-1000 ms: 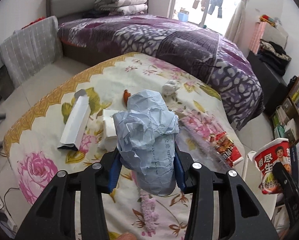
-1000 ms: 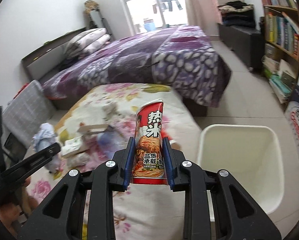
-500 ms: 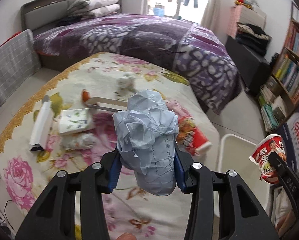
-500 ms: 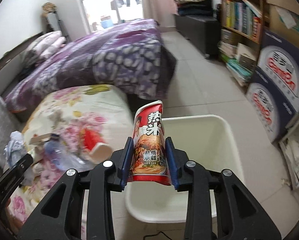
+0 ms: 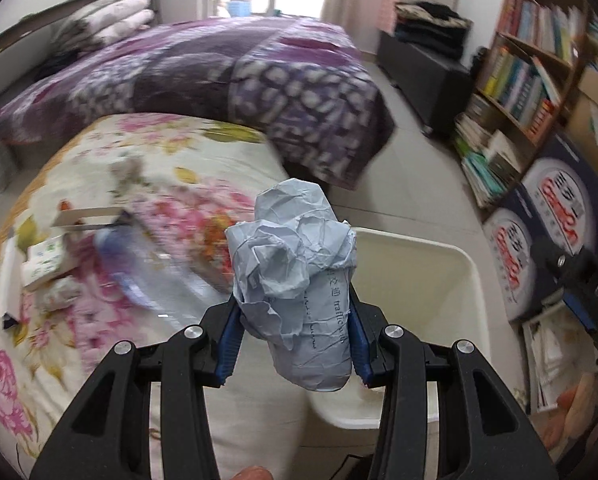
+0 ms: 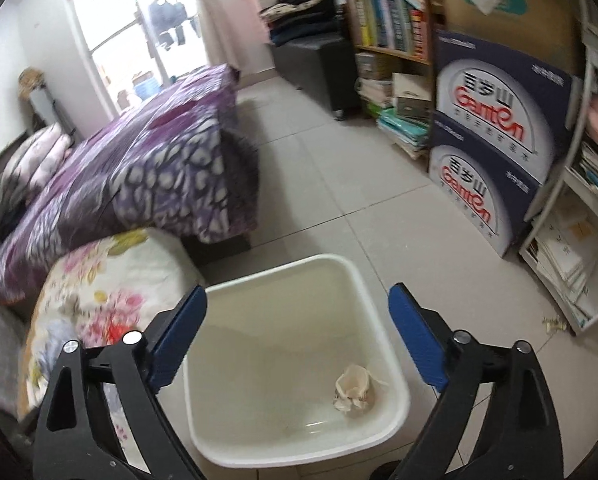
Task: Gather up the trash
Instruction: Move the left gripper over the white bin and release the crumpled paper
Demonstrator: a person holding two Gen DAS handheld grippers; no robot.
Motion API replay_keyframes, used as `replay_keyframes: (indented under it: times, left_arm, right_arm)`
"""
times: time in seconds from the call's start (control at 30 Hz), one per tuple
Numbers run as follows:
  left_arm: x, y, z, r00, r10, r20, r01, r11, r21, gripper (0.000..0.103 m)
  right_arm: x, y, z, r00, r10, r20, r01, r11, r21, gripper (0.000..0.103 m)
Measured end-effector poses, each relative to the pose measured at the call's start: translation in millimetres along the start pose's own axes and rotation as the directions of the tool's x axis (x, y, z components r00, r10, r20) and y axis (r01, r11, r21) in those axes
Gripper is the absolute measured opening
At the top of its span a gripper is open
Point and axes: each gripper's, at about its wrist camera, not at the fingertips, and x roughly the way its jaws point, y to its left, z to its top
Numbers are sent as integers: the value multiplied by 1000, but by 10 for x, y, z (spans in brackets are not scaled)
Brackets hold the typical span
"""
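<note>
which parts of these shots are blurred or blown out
Left wrist view: the flowered table cover and its litter smear with motion blur, the crumpled paper in the left gripper stays sharp. Right wrist view: the balcony door is overexposed, the purple quilt slightly smeared.

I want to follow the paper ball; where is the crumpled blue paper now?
In the left wrist view, the crumpled blue paper sits clamped between the left gripper fingers, beside the white bin near the floral table.

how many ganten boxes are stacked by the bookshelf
2: an upper Ganten box sits directly on a lower Ganten box, on the floor beside the bookshelf. More could be hidden behind them.
</note>
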Motion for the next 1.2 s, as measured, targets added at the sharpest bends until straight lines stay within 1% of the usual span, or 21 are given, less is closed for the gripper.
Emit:
replay_keyframes:
  times: [0.23,0.33,0.37,0.4,0.47,0.53,0.6,0.67,0.8,0.93,1.1,1.17,1.2]
  left_arm:
    - [197,-501,118,994,-96,-59,99,993,60,46]
    - [280,-758,173,987,-136,-86,145,984,100,47]
    - [290,-812,180,986,-140,-90,149,983,107,52]
    - [305,-879,191,985,-148,-93,159,981,115,60]
    - [315,-947,212,983,-160,-95,171,978,123,70]
    - [308,-980,232,982,-163,-91,174,975,135,72]
    - [292,-978,237,985,-149,-87,161,975,153,73]
    - [256,-894,230,989,-124,-84,137,976,167,74]
    - [174,-604,206,995,-60,-76,72,983,170,76]
    - [89,-230,193,998,17,-59,-8,990,144,77]
    - [60,320,190,991,111,-76,-105,991,83,78]
    - [58,567,173,980,180,-90,-174,982,71,78]
    - [61,654,173,974,201,-100,-195,979,65,78]
  right_arm:
    - [-11,-478,248,1000,1,5,-2,987,160,91]
    - [-2,-599,319,1000,4,9,-6,980,200,91]
    - [6,-619,340,1000,5,10,-7,978,207,91]
    - [13,-639,358,1000,5,11,-7,977,212,91]
    - [32,-669,392,1000,5,14,-8,975,224,91]
    - [33,-696,412,1000,5,17,-9,972,235,91]
    - [49,-681,426,1000,14,8,-16,972,234,91]
    - [84,-595,433,1000,13,-17,-10,980,200,91]
    - [161,-204,357,997,17,-69,-12,998,63,91]
    - [190,281,255,995,12,-103,-21,996,-91,91]
    - [214,805,150,993,34,-110,-58,973,-222,91]
    - [247,978,56,992,65,-109,-93,958,-271,91]
    - [264,1040,2,990,83,-116,-113,950,-289,91]
